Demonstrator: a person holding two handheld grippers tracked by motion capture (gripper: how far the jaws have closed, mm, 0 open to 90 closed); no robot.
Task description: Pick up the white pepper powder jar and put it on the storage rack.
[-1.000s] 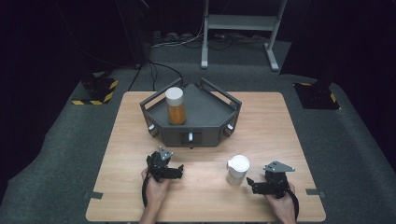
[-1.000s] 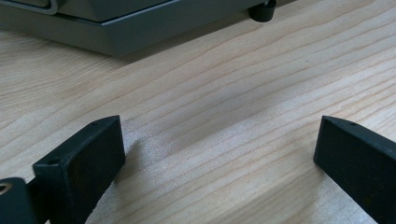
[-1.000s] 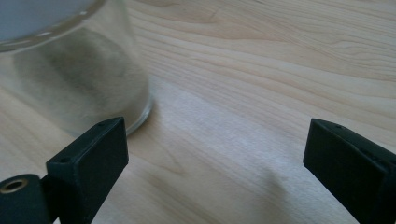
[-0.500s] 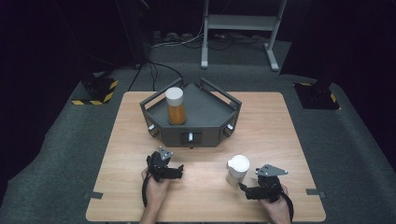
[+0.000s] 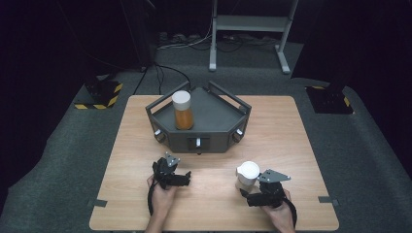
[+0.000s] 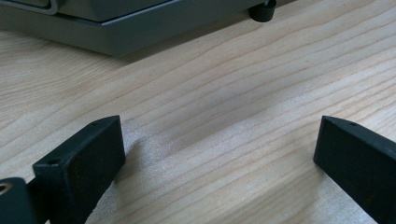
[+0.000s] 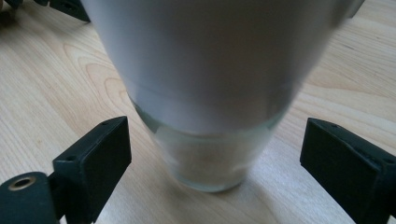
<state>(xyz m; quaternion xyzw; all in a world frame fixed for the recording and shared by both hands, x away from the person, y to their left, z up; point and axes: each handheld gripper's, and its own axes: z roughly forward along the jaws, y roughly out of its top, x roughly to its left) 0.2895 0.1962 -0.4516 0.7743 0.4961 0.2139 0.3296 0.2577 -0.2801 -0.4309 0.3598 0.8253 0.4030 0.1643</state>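
Note:
A white-lidded clear jar (image 5: 248, 174) stands upright on the wooden table (image 5: 291, 126) at the front right. My right gripper (image 5: 253, 190) is open just behind it, and in the right gripper view the jar (image 7: 210, 93) sits between the two black jaws without touching either. An amber jar with a white lid (image 5: 182, 110) stands in the left part of the grey tray (image 5: 218, 116) at the table's middle. My left gripper (image 5: 177, 175) rests open on the table in front of the tray, with bare wood between its fingers (image 6: 79, 163).
The tray's grey base and a black rubber foot (image 6: 261, 10) lie just ahead of the left gripper. Around the table are dark carpet, yellow-black striped blocks (image 5: 99, 94) at the far left, cables, and a metal stand (image 5: 248, 29) at the back.
My right gripper has moved left and forward, closing in on the white-lidded jar until it sits between the jaws. The left gripper has stayed put.

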